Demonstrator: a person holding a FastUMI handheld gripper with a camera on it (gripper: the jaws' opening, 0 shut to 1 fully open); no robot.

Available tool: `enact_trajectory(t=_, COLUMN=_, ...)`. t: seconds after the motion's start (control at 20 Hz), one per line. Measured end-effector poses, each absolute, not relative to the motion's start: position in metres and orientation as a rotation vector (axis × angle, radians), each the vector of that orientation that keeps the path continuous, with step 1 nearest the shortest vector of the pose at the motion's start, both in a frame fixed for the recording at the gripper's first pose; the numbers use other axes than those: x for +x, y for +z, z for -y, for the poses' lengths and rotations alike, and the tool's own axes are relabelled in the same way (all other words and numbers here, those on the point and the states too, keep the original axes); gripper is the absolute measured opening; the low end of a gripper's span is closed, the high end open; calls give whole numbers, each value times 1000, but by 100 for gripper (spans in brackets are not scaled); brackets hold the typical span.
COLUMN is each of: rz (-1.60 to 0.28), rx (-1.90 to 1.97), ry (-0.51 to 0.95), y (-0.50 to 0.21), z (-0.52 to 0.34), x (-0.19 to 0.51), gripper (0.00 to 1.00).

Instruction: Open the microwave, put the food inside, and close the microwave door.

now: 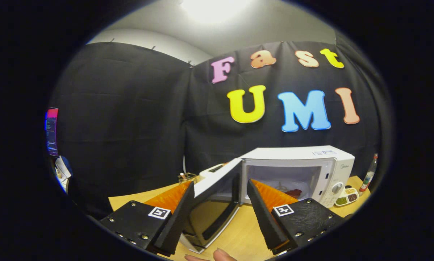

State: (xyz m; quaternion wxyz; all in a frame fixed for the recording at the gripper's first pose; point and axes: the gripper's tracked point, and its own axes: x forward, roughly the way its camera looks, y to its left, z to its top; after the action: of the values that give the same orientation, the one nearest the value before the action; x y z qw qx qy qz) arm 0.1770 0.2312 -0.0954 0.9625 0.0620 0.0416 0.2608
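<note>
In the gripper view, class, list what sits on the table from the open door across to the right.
Open microwave door between the open jaws → microwave → food inside → control dial → compartment dish → bottle.

Wooden table (pixel 238 235). Bottle (pixel 369 174) upright at its far corner, compartment tray (pixel 346 196) of small foods just beside it. Lit screen (pixel 51 131) well apart, against black cloth (pixel 130 119).
</note>
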Motion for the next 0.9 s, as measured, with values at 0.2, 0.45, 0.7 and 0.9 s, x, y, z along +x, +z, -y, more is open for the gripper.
enact_trajectory(t=0.2, rz=-53, rx=123, ry=681, y=-77, z=-286, x=128, gripper=88)
enact_trajectory(t=0.45, rz=-94, rx=130, ry=799, y=-108, z=-349, x=99, gripper=88)
enact_trajectory(t=0.7, rz=-217, rx=93, ry=669, y=-170, z=-346, x=138, gripper=53)
enact_trajectory(t=0.9, rz=-299, rx=154, ry=672, y=-199, z=-345, x=140, gripper=9)
